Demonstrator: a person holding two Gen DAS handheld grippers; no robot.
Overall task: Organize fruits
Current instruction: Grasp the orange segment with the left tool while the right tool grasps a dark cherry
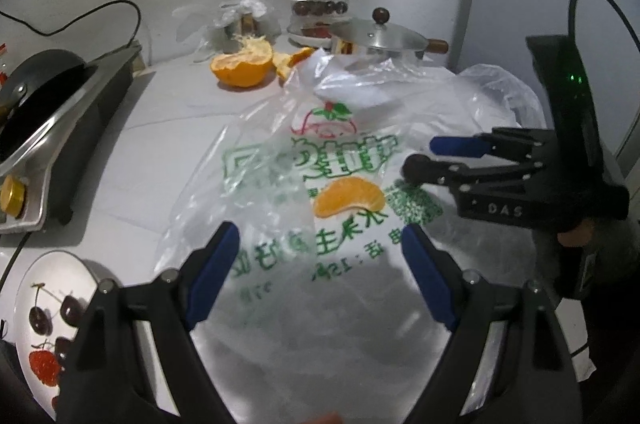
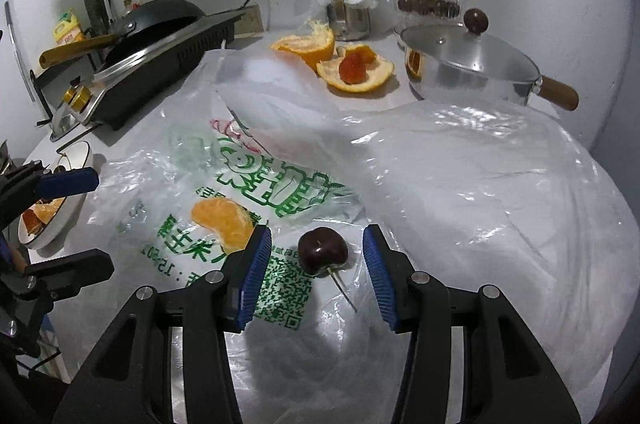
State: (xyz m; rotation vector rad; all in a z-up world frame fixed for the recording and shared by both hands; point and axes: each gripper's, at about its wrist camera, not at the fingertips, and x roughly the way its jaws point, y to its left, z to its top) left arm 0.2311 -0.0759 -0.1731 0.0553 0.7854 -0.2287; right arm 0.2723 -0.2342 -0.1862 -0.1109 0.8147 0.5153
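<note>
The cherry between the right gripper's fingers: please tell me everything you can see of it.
The cherry is dark red, almost black, round and glossy, with a small highlight on its skin. A thin pale stem sticks out toward the camera, lying low. It rests on the printed plastic bag, beside the green code square. It sits between the open fingers of the right gripper; neither pad touches it. An orange segment lies apart from it, on its left.
</note>
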